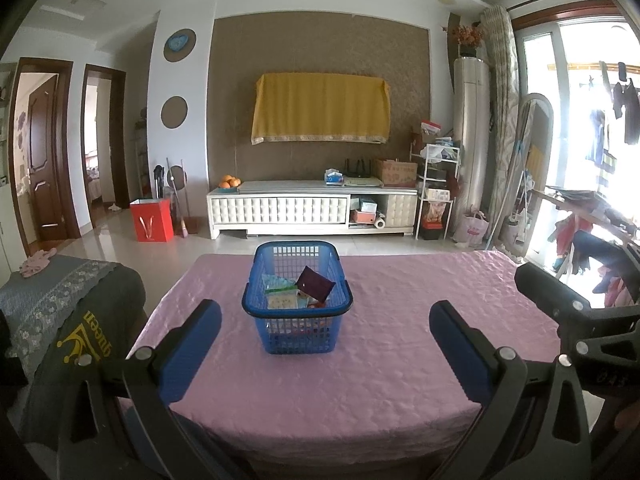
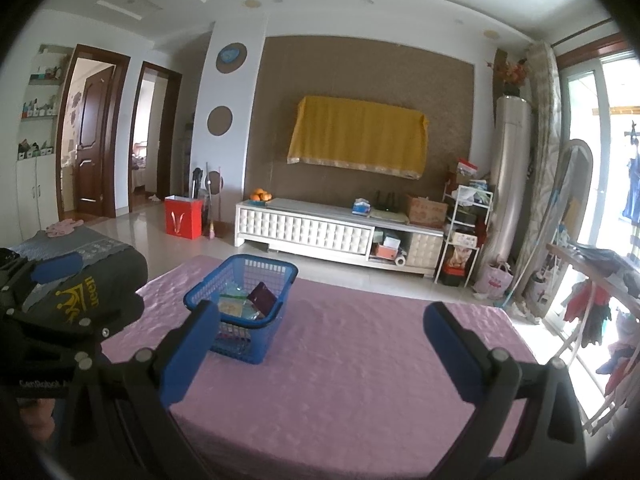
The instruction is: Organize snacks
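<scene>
A blue plastic basket [image 1: 276, 336] stands on the pink tablecloth [image 1: 380, 320]. Several snack packets lie in it, among them a dark purple packet [image 1: 314, 282] and pale green ones [image 1: 280, 290]. My left gripper [image 1: 325, 322] is open and empty, held above the near table edge, with the basket between and beyond its fingers. My right gripper [image 2: 322, 326] is open and empty; the basket [image 2: 240, 350] sits to its front left, partly behind its left finger [image 2: 192, 352]. The right gripper's body shows at the right edge of the left wrist view [image 1: 560, 300].
A dark grey cloth with gold print [image 1: 80, 332] drapes over a seat left of the table. Beyond the table's far edge are bare floor, a red bag [image 1: 151, 220] and a white TV cabinet [image 1: 312, 210]. A clothes rack [image 1: 592, 236] stands at the right.
</scene>
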Demonstrator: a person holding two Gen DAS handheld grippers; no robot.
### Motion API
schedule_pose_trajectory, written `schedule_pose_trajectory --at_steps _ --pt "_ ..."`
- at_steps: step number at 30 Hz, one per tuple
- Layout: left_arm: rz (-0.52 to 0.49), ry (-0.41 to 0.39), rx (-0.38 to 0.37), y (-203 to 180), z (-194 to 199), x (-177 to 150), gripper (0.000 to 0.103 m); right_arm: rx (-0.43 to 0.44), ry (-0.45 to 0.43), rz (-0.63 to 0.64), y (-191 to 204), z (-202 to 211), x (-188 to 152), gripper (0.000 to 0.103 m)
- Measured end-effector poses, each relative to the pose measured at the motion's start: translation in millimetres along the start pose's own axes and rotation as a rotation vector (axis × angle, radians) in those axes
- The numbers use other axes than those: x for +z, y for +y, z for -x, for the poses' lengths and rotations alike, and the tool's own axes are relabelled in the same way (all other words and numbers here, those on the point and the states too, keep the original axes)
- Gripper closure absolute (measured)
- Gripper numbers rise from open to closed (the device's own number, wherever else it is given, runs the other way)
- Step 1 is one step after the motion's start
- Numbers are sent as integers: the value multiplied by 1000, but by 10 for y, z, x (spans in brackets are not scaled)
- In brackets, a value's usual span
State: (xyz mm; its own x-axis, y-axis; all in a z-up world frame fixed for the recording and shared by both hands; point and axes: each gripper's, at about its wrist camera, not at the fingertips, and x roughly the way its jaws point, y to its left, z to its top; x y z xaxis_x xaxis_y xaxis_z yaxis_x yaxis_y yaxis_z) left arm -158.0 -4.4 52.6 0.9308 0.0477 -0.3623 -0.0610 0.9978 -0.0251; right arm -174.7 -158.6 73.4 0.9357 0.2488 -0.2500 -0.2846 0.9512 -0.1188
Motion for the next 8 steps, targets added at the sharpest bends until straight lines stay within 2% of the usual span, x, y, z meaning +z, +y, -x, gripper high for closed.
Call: schedule_pose_trajectory --at_steps 8 --pt "-1 -5 -7 -14 45 -2 0 1 0 2 5 15 -2 0"
